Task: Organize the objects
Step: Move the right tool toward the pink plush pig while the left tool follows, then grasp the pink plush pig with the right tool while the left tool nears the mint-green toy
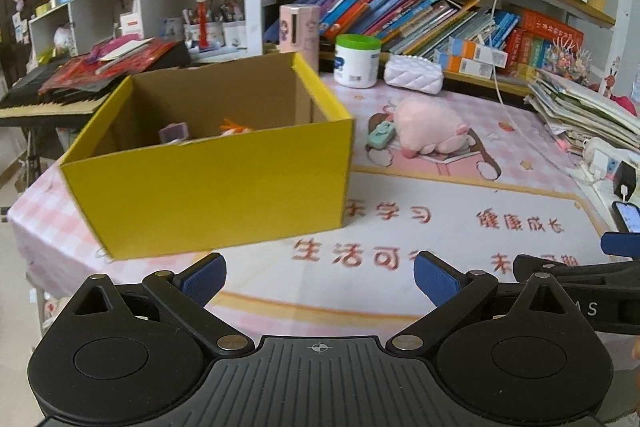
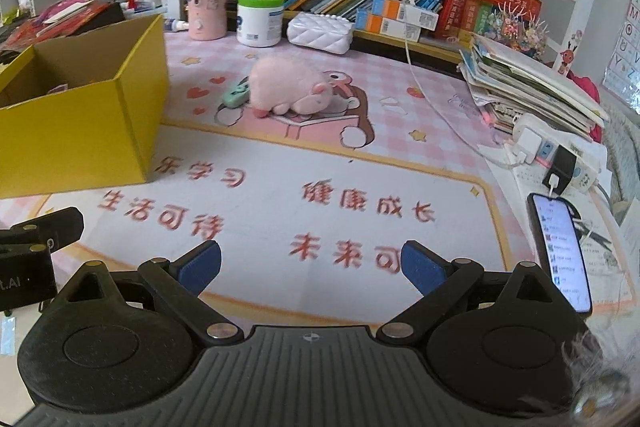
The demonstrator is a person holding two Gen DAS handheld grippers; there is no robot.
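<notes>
A yellow cardboard box [image 1: 208, 183] [image 2: 76, 131] stands open on the left of the desk mat, with a small purple item [image 1: 174, 133] and an orange-and-white item [image 1: 236, 129] inside. A pink plush toy [image 1: 432, 125] [image 2: 290, 89] lies on the mat's far middle, and a small mint-green object [image 1: 381, 135] [image 2: 236, 93] rests against its left side. My left gripper [image 1: 320, 277] is open and empty, low in front of the box. My right gripper [image 2: 311, 263] is open too, over the mat's printed characters, well short of the plush.
A white jar with a green lid [image 1: 357, 61] [image 2: 260, 19], a pink cylinder [image 2: 207, 2] and a white quilted pouch [image 1: 414, 73] [image 2: 320, 33] stand at the back. On the right are stacked papers [image 2: 528, 83], a power strip [image 2: 560, 157], a lit phone [image 2: 560, 251] and a hanging cable [image 2: 416, 67].
</notes>
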